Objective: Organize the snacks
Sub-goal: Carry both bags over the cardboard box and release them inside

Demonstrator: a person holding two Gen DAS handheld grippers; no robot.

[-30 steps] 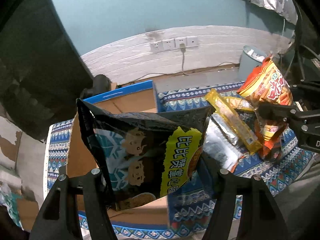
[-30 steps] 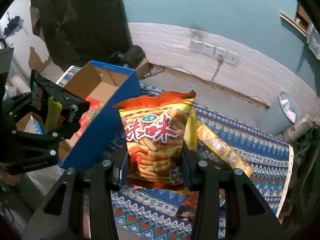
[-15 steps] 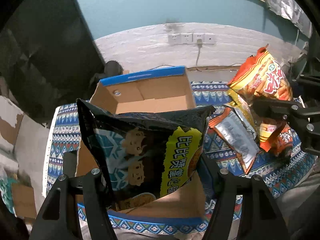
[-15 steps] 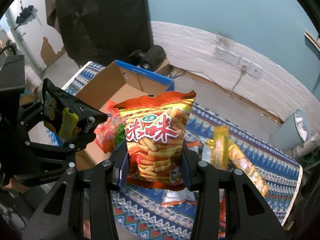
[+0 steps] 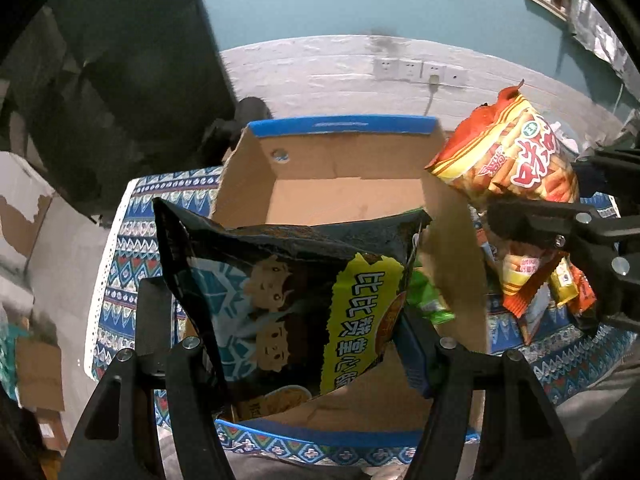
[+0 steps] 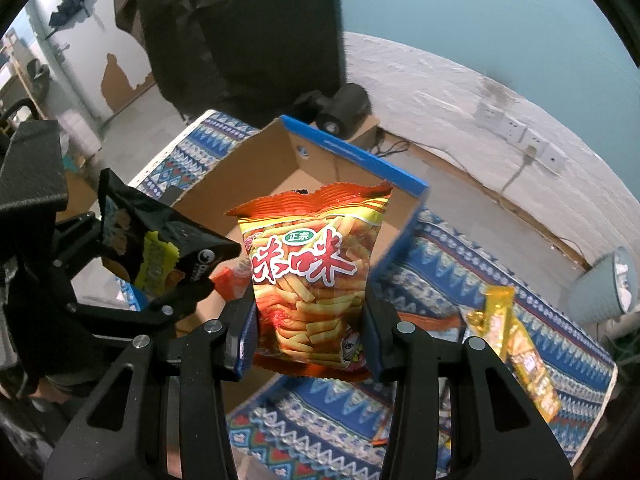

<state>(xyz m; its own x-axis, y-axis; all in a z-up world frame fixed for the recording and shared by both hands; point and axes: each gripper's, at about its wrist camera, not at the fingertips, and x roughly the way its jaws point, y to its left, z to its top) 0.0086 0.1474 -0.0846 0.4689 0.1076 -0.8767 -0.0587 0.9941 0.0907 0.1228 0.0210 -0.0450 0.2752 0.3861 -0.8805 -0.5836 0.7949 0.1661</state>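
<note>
While each tool grips a bag, left tool (image 5: 312,344) the black bag (image 5: 288,304), right tool (image 6: 308,328) the orange bag (image 6: 312,280), both hang over the box (image 5: 340,168). Released together, the bags could collide and one spill outside.

Rear wall (image 5: 360,8): teal paint above, white brick-textured band (image 5: 320,64) below. Row of white wall sockets (image 5: 420,70) at 12 o'clock in the left view, one with a cable plugged in. Large dark hanging mass (image 6: 240,32) at 11 o'clock in the right view. Side wall (image 6: 92,40) at 10 o'clock, white, paint peeled to brown patches. Grey floor (image 6: 132,120) beneath. Pale waste bin (image 6: 604,288) at 3 o'clock. Lighting dim.
</note>
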